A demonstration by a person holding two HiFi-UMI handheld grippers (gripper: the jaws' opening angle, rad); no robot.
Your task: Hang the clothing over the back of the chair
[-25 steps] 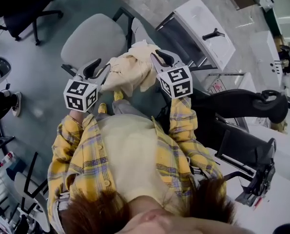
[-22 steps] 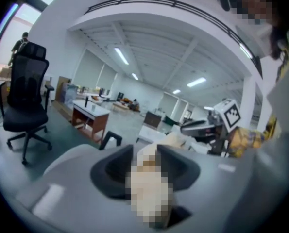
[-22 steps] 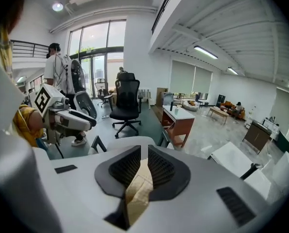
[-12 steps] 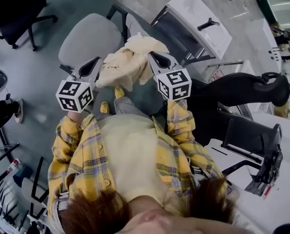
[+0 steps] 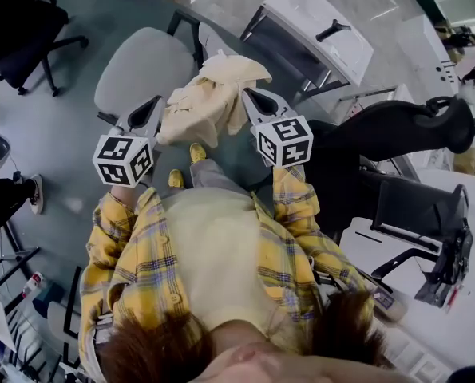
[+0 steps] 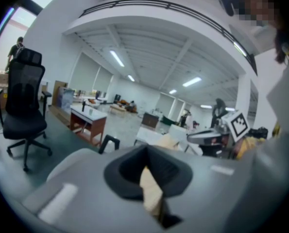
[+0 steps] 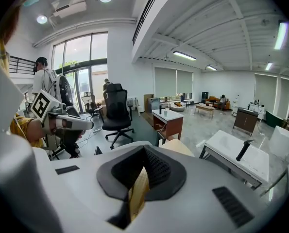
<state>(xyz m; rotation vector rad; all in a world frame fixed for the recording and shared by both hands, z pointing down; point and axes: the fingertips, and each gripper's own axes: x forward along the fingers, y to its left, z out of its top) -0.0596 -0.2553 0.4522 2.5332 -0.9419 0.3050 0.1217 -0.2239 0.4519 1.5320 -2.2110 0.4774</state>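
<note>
So the left gripper [image 5: 159, 107] and right gripper [image 5: 251, 96] both have their jaws clamped on the cream clothing [image 5: 207, 102], which sags just beside the chair [image 5: 137, 66]. It looks light and floppy, so edge grips make sense.

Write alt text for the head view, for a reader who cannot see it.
From above, a person in a yellow plaid shirt holds a cream garment between the left gripper and the right gripper, each shut on it. A grey chair stands just beyond, with a white desk and black chairs around.
</note>
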